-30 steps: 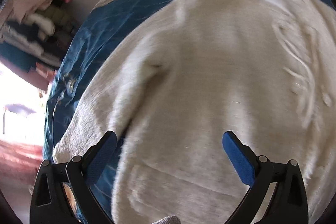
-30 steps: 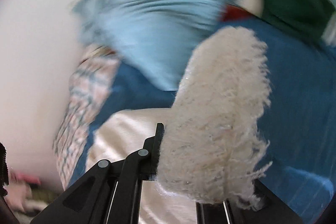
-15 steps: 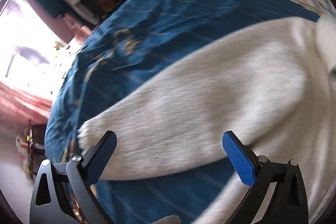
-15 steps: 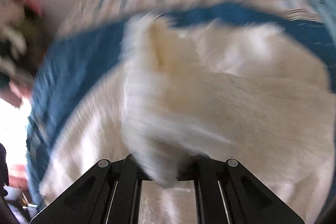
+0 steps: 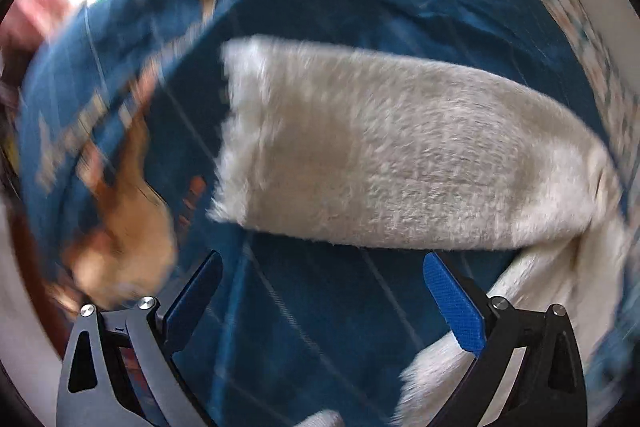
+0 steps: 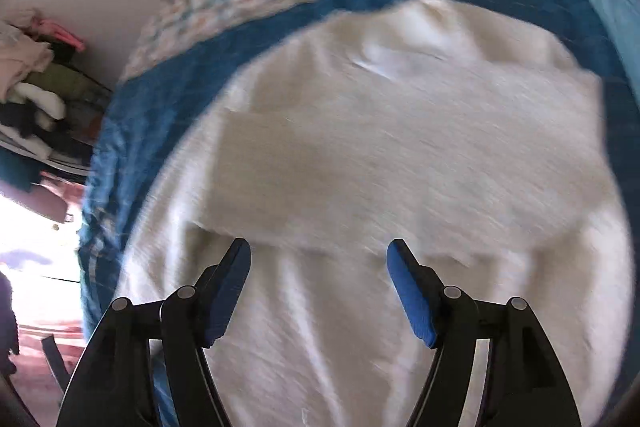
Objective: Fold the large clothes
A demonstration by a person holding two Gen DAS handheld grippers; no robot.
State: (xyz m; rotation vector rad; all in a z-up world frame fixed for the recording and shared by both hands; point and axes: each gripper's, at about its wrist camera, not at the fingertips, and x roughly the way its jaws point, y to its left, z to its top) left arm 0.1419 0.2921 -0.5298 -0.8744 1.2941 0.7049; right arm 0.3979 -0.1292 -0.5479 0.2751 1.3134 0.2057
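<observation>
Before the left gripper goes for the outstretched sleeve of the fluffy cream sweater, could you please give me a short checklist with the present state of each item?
1. Left gripper open and empty: ok.
2. Right gripper open, holding nothing: ok.
3. One sleeve already folded across the body of the fluffy cream sweater: ok.
4. Other sleeve lying flat and outstretched on the blue bedspread: ok.
5. Cuff between the left fingers: not ok, it lies ahead of them.
6. Sweater body smooth: cannot tell, motion blur.
</observation>
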